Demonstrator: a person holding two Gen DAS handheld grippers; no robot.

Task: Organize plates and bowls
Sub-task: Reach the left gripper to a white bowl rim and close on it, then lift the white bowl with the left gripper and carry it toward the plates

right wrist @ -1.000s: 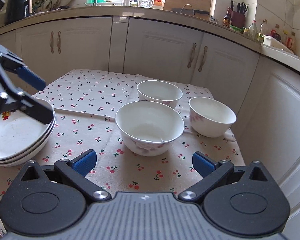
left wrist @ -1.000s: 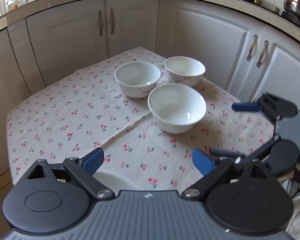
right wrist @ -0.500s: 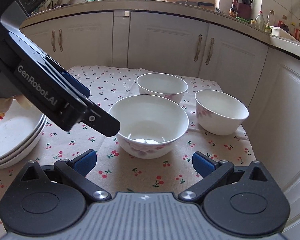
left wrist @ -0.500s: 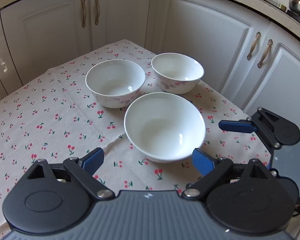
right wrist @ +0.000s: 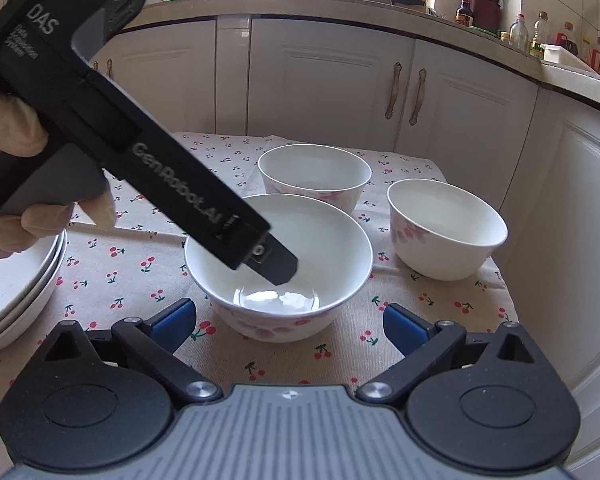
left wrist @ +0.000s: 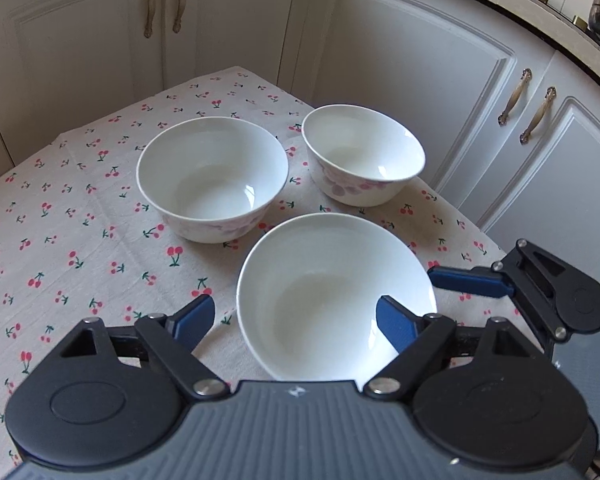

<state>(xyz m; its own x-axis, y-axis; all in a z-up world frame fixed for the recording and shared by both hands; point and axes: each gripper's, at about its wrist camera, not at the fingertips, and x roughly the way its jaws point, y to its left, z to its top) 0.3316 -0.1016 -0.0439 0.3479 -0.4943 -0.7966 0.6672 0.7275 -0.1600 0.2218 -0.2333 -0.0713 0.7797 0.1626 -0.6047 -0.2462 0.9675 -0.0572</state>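
Three white ceramic bowls with faint pink flower prints stood on a table under a cream cloth printed with red cherries. The nearest bowl sat toward the cloth's front right part, the second bowl behind it to the left, and the third bowl near the far right corner, all close together but apart. A stack of white shallow plates rested at the left edge in the right wrist view.

The left gripper, black with blue pads, was spread wide and held nothing. Its right finger reached inside the nearest bowl, just over the right wall, while the other stayed outside to the left. The right wrist view showed that dark fingertip down in the bowl.

The right gripper was also wide open and empty, low before the same bowl, one pad to each side, not touching.
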